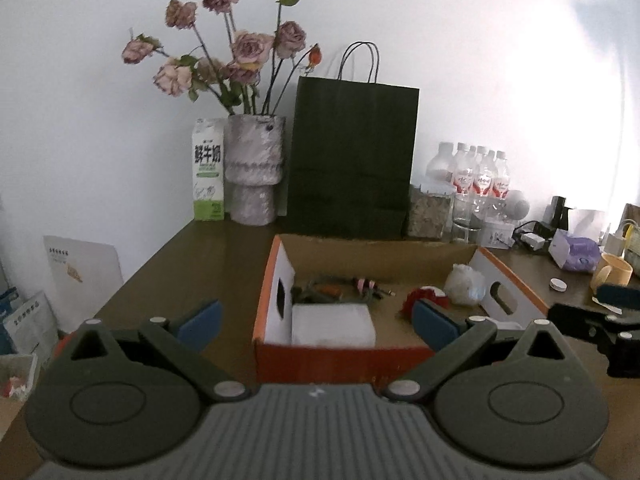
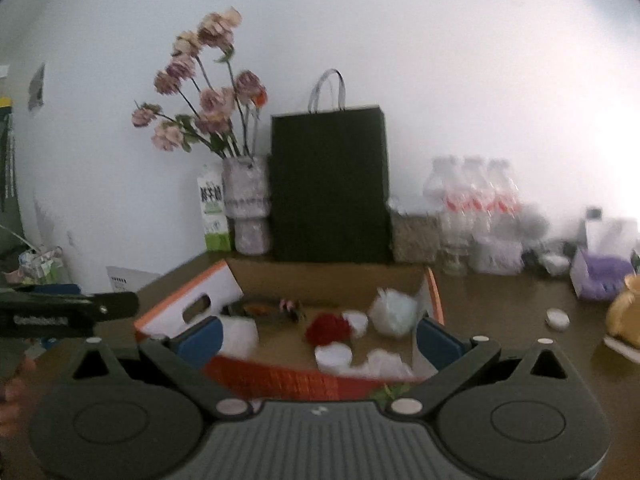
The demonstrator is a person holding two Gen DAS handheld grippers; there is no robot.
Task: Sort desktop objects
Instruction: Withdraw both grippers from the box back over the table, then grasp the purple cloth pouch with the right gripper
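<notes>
An orange cardboard box (image 1: pixel 276 280) lies open on the brown desk, also in the right wrist view (image 2: pixel 280 380). Inside are a white block (image 1: pixel 332 324), a tangle of cables (image 1: pixel 340 290), a red fluffy thing (image 1: pixel 424 298) and a white crumpled bag (image 1: pixel 466 282). My left gripper (image 1: pixel 316 320) is open and empty, just before the box's near wall. My right gripper (image 2: pixel 318 338) is open and empty above the box's near wall; it shows at the right edge of the left wrist view (image 1: pixel 600 320). A small white lid (image 2: pixel 557 319) lies on the desk to the right of the box.
At the back stand a milk carton (image 1: pixel 208 170), a vase of dried roses (image 1: pixel 254 168), a black paper bag (image 1: pixel 352 160) and several water bottles (image 1: pixel 476 176). A purple tissue pack (image 1: pixel 576 250) and yellow cup (image 1: pixel 614 276) sit right. The desk's left edge drops off.
</notes>
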